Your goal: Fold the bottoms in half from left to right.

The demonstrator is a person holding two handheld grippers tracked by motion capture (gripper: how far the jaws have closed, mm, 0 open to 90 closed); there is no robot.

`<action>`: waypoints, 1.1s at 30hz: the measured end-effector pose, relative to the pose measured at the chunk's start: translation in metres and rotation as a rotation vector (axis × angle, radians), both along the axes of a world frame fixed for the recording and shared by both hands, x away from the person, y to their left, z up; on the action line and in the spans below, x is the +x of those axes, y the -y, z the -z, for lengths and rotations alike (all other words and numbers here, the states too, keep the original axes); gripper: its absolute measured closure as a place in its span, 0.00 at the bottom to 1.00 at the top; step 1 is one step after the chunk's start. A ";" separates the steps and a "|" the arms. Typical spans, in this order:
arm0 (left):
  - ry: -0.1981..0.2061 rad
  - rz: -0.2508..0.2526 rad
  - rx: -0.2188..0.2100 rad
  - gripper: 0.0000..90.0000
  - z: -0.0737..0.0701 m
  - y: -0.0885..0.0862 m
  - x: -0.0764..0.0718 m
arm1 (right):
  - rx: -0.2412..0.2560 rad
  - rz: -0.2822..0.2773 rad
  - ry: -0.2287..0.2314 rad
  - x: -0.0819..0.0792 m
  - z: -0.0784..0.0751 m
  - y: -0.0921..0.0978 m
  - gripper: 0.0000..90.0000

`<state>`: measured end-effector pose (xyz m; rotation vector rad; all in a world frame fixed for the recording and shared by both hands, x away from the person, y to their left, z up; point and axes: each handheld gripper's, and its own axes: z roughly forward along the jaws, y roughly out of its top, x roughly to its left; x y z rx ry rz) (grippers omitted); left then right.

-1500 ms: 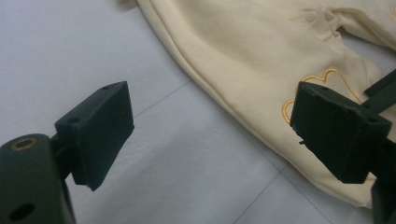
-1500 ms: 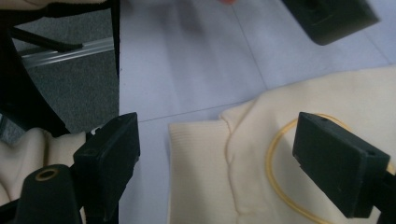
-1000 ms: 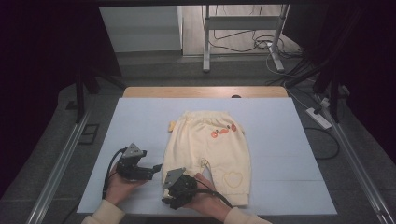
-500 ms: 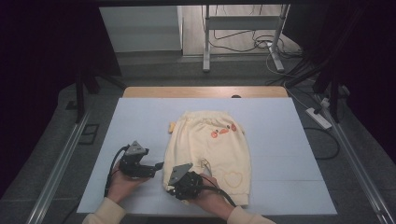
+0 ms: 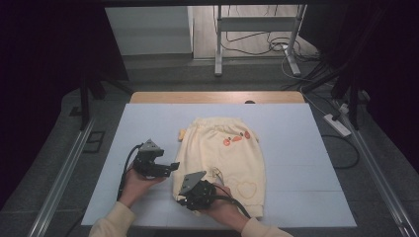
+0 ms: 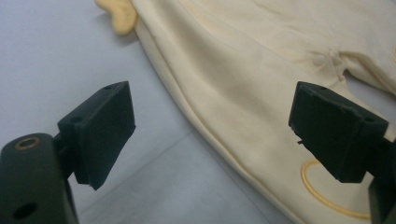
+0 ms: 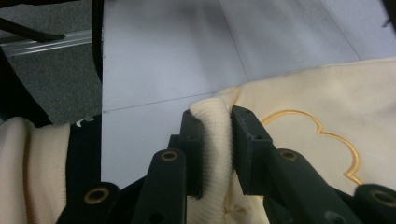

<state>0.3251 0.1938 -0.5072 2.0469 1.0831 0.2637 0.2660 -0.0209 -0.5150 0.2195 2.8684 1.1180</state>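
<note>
The pale blue mat (image 5: pixel 148 123) covers the desk, and on it, a little right of centre and running toward the near edge, lie the cream baby trousers (image 5: pixel 222 158), waistband toward the far edge and leg cuffs toward me. They are soft, light knit cotton, so I judge they will sag and fold wherever I lift them; nothing here is fragile or slippery. The thicker ribbed parts, cuffs and waistband, look like the surest places to pinch, since the thin body cloth would bunch.

My right claw (image 7: pixel 217 144) is clamped on the ribbed cuff (image 7: pixel 215 135) of the leg nearest the near edge, the knit squeezed between its two black jaws, right beside an embroidered heart outline (image 7: pixel 317 144). My left claw (image 6: pixel 210 135) hangs wide open over the left side seam of the trousers, gripping nothing, one jaw above bare mat and the other above cloth.

A small cream tab (image 6: pixel 119 14) pokes out by the waistband; I cannot tell whether it is a label or a bow end. The orange carrot-like print (image 5: pixel 236 139) near the waist is too small to read. My right hand (image 5: pixel 222 205) covers the near cuff in the high view.
</note>
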 end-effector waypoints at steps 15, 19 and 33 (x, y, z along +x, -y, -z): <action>-0.017 0.015 -0.007 0.16 -0.009 0.010 0.025 | -0.009 0.007 -0.020 0.001 0.000 0.001 0.82; -0.004 0.024 -0.010 0.16 -0.012 0.014 0.030 | -0.008 0.008 -0.026 0.002 0.001 0.001 0.82; -0.007 0.023 0.021 0.17 -0.013 0.024 0.050 | 0.000 0.005 -0.021 0.002 0.001 0.001 0.82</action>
